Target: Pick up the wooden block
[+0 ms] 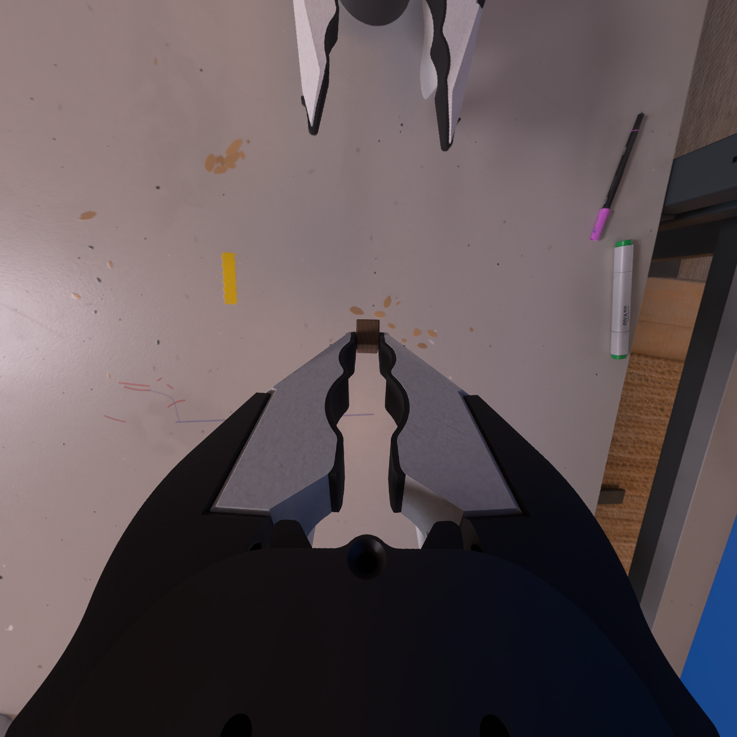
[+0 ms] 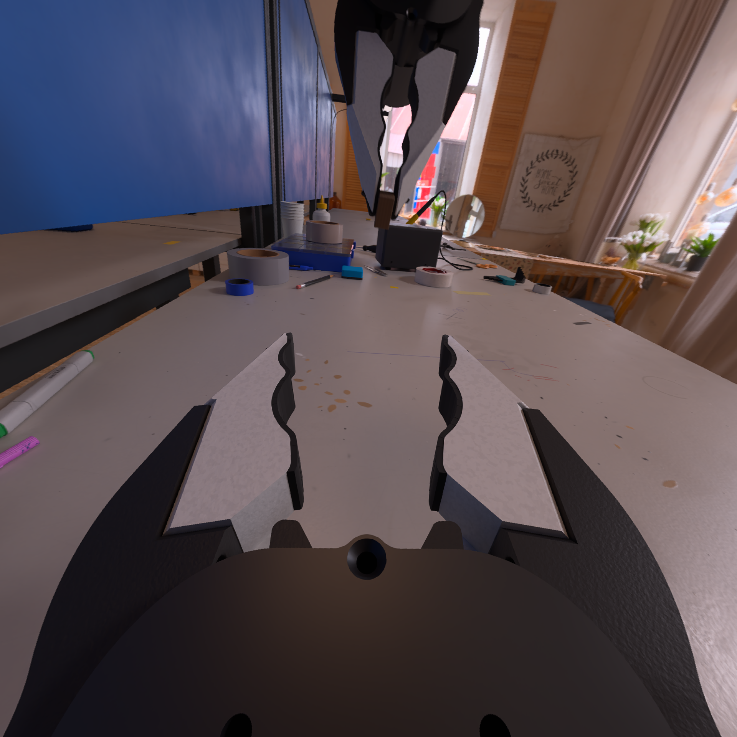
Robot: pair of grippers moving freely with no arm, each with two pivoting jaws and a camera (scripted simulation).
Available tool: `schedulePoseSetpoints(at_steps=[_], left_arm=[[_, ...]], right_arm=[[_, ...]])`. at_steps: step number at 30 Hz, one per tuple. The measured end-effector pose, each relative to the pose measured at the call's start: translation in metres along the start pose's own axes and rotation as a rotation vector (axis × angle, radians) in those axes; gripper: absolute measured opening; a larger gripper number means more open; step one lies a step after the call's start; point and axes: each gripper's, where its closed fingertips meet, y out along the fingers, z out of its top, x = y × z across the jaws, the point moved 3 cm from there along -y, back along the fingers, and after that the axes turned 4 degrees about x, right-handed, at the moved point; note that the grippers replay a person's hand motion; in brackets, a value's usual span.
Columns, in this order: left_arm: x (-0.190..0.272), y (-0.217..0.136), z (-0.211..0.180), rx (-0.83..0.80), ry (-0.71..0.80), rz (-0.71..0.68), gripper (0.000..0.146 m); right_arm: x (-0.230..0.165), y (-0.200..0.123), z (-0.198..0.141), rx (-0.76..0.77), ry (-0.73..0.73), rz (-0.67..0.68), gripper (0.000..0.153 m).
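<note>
the left gripper (image 1: 367,339) pinches the wooden block (image 1: 367,336) right at its fingertips, one dark pad on each side face, so most of the little brown cuboid sticks out past the tips. in the right wrist view the block (image 2: 384,210) hangs under those tips well above the grey table (image 2: 399,319), with clear air below it, so i judge the lift already made. holding it by the very ends leaves little pad on wood; a jolt could twist it loose.

the right gripper (image 2: 367,339) is spread wide and holds nothing, low over the table beyond the orange paint flecks (image 1: 418,333) from the block, pointing back toward it. it looks parked out of the way, since one gripper is enough for so small a thing.

off to the right of the block lie a green-capped marker (image 1: 621,299) and a purple-capped pen (image 1: 618,177) near the table edge; a yellow strip (image 1: 229,278) sits to its left. none is near enough to hinder.
</note>
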Motion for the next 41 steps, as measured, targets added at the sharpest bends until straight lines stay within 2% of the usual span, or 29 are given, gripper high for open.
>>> schedulePoseSetpoints(at_steps=[8, 20, 29, 37, 41], left_arm=[[0.002, 0.025, 0.014, -0.064, 0.022, -0.005, 0.010], [0.003, 0.029, 0.013, -0.075, -0.014, -0.066, 0.010], [0.002, 0.030, 0.014, -0.019, -0.073, -0.123, 0.010], [0.002, 0.027, 0.021, 0.029, -0.070, -0.084, 0.010], [0.003, 0.032, 0.018, -0.037, -0.020, -0.029, 0.010]], right_arm=[[-0.006, 0.005, -0.001, -0.020, -0.004, 0.028, 0.073], [-0.009, 0.007, -0.003, -0.083, -0.061, 0.029, 0.073], [-0.008, 0.008, -0.001, -0.065, -0.097, 0.019, 0.073], [-0.005, 0.012, 0.004, 0.007, -0.055, 0.004, 0.073], [-0.006, 0.015, -0.002, -0.030, -0.045, 0.010, 0.074]])
